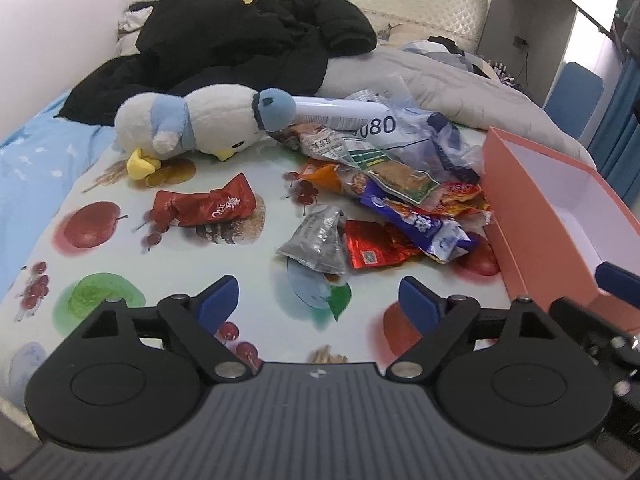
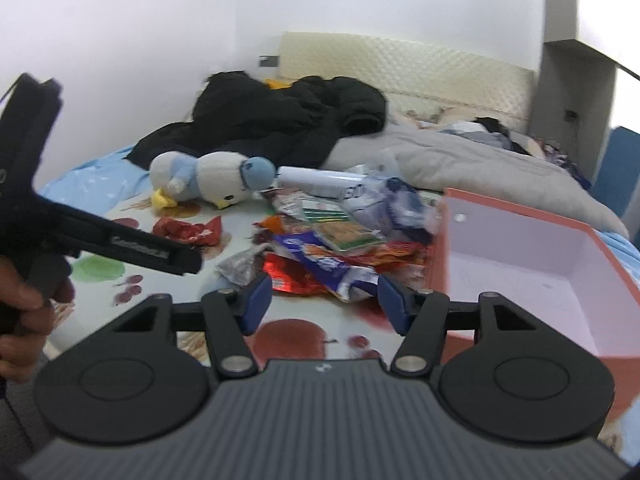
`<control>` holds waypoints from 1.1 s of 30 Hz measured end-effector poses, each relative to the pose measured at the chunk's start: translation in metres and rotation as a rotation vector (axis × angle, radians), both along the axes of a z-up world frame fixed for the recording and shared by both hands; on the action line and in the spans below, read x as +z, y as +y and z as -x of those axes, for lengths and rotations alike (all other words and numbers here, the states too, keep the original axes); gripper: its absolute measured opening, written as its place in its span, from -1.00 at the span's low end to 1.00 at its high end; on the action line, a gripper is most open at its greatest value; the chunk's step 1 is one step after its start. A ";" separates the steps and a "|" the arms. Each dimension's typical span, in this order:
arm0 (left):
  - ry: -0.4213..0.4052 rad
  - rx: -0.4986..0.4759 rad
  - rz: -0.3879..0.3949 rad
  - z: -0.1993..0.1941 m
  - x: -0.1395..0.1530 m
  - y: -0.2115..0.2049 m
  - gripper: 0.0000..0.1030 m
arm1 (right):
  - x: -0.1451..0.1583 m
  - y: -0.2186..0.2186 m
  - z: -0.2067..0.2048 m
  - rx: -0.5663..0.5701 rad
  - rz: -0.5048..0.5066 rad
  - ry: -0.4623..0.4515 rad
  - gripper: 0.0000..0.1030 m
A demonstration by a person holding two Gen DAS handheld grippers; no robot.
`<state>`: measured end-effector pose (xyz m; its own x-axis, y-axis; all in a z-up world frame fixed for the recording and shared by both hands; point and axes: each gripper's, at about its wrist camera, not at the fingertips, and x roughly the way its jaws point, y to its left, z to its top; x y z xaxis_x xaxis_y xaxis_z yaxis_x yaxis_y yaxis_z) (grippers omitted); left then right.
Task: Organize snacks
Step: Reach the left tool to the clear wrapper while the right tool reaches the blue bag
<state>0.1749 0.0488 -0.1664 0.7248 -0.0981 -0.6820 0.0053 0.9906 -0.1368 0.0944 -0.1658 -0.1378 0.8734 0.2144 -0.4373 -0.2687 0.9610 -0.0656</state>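
A heap of snack packets (image 1: 400, 196) lies on a fruit-print cloth (image 1: 260, 328), also in the right wrist view (image 2: 332, 248). A red packet (image 1: 204, 206) lies apart at the left. A silver packet (image 1: 318, 242) and a purple-white packet (image 1: 420, 224) lie at the heap's near edge. An open pink box (image 1: 560, 208) stands at the right, empty inside (image 2: 520, 264). My left gripper (image 1: 320, 300) is open and empty, short of the silver packet. My right gripper (image 2: 324, 300) is open and empty, short of the purple-white packet (image 2: 340, 272).
A white-and-blue plush toy (image 1: 192, 124) lies behind the red packet. Black clothes (image 1: 248, 48) and a grey quilt (image 1: 440, 80) lie farther back on the bed. The left gripper's body (image 2: 100, 240) and the hand holding it show at the right wrist view's left.
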 end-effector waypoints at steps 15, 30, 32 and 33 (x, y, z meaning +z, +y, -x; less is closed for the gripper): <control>0.029 -0.074 0.047 -0.099 -0.050 0.007 0.50 | -0.068 0.036 -0.100 -0.030 0.296 0.085 0.05; 0.074 -0.133 0.028 -0.131 -0.084 0.004 0.04 | -0.098 0.037 -0.154 -0.103 0.347 0.092 -0.34; 0.080 -0.129 0.037 -0.126 -0.083 0.005 0.03 | -0.098 0.037 -0.153 -0.102 0.361 0.088 -0.43; 0.082 -0.126 0.040 -0.124 -0.082 0.006 0.02 | -0.097 0.037 -0.151 -0.101 0.358 0.089 -0.44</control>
<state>0.2988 0.0545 -0.2485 0.6468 -0.2133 -0.7323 0.1168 0.9765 -0.1813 0.2454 -0.1290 -0.2351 0.8375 -0.0509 -0.5440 -0.1934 0.9036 -0.3823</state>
